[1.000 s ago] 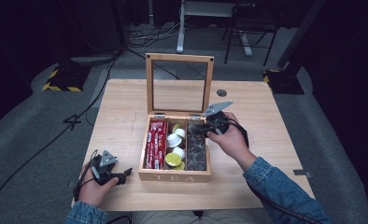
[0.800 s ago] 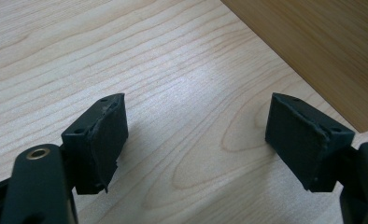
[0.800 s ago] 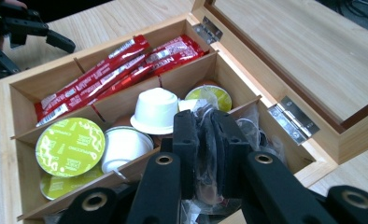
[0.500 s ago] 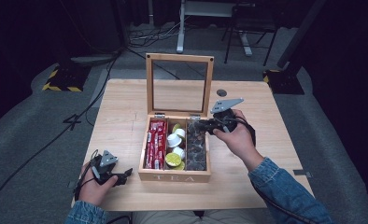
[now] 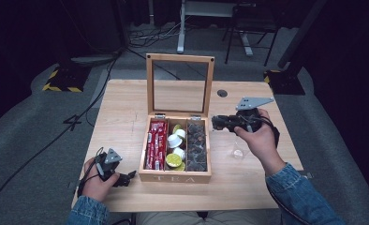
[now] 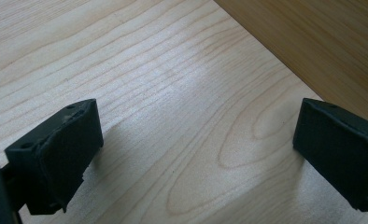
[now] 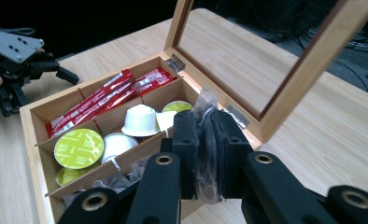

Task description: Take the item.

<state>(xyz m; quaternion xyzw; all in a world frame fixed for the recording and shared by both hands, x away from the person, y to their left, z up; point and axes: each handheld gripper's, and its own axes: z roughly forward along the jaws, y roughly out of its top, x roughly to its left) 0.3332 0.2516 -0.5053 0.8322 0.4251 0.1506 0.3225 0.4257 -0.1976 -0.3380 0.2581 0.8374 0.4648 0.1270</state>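
Beside the tea box's [image 5: 175,176] right edge, right gripper [image 5: 216,123] pinches a clear packet [image 7: 205,148]; left gripper [image 6: 196,154] rests spread on bare table [image 5: 121,108].

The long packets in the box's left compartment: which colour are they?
Red packets, clearest in the right gripper view.

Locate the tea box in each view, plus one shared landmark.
High view: tea box at table centre, lid up.
Left gripper view: just its wooden side, top right.
Right gripper view: open, left of centre, behind the claw.
Landmark: light wood table.
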